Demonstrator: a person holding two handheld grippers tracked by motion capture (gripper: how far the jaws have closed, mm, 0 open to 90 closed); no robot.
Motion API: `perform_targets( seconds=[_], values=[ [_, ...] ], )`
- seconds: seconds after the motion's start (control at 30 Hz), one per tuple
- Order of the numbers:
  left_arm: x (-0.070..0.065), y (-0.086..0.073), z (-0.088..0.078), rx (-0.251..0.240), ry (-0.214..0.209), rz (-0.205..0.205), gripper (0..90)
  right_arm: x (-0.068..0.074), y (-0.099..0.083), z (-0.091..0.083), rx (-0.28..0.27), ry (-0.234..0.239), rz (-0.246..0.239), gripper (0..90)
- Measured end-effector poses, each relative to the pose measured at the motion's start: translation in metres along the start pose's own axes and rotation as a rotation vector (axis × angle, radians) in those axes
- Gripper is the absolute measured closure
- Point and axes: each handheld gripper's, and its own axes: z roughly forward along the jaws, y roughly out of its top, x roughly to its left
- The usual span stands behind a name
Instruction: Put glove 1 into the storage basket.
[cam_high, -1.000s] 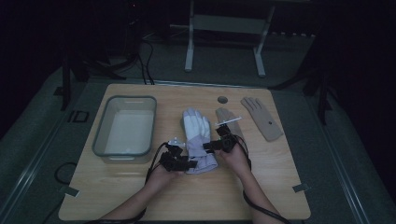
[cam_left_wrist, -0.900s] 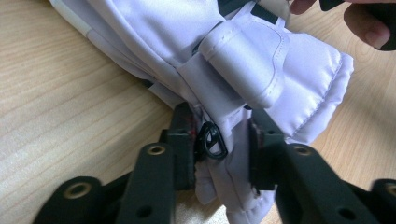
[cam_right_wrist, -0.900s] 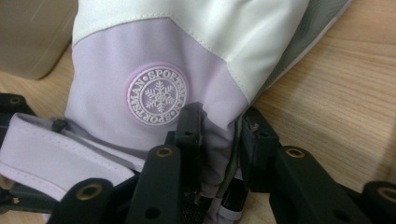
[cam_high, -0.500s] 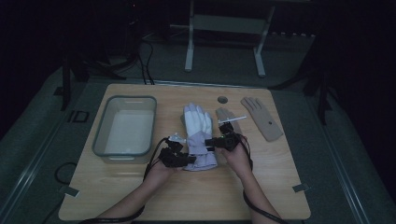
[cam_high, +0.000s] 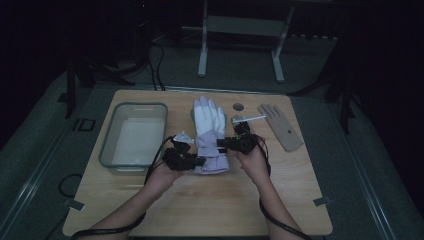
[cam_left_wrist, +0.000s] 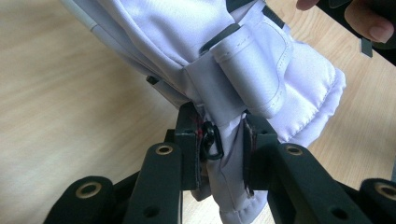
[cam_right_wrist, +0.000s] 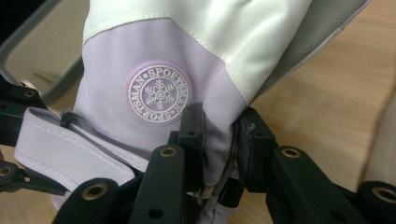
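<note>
The wooden bench (cam_high: 210, 200) carries a clear tub (cam_high: 131, 135) toward its left edge. Mid-bench lies the white and lilac ski glove (cam_high: 209, 131), fingers toward the far edge. The left claw (cam_high: 196, 161) and right claw (cam_high: 226, 143) have just closed, each pinching the cuff.

The high view looks forward and down from above the person's side, taking in the whole table (cam_high: 200, 210), though dimly, so far detail is hard to judge. The left gripper view sits close behind its jaws, facing the glove (cam_left_wrist: 261, 60) cuff and bare wood beyond. The right gripper view is as near, facing the glove's badge side with the tray (cam_right_wrist: 32, 51) rim behind; all three share the glove.
</note>
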Motion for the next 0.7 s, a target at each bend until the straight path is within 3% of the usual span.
perform_targets(
  seconds=[0.33, 0.7],
  values=[
    [0.007, 0.011, -0.024, -0.020, 0.010, 0.012, 72.8, 0.018, 0.022, -0.008, -0.038, -0.002, -0.029, 74.1],
    [0.024, 0.004, -0.056, -0.036, 0.037, 0.014, 72.8, 0.046, 0.044, 0.004, -0.044, 0.019, -0.075, 74.1]
  ],
)
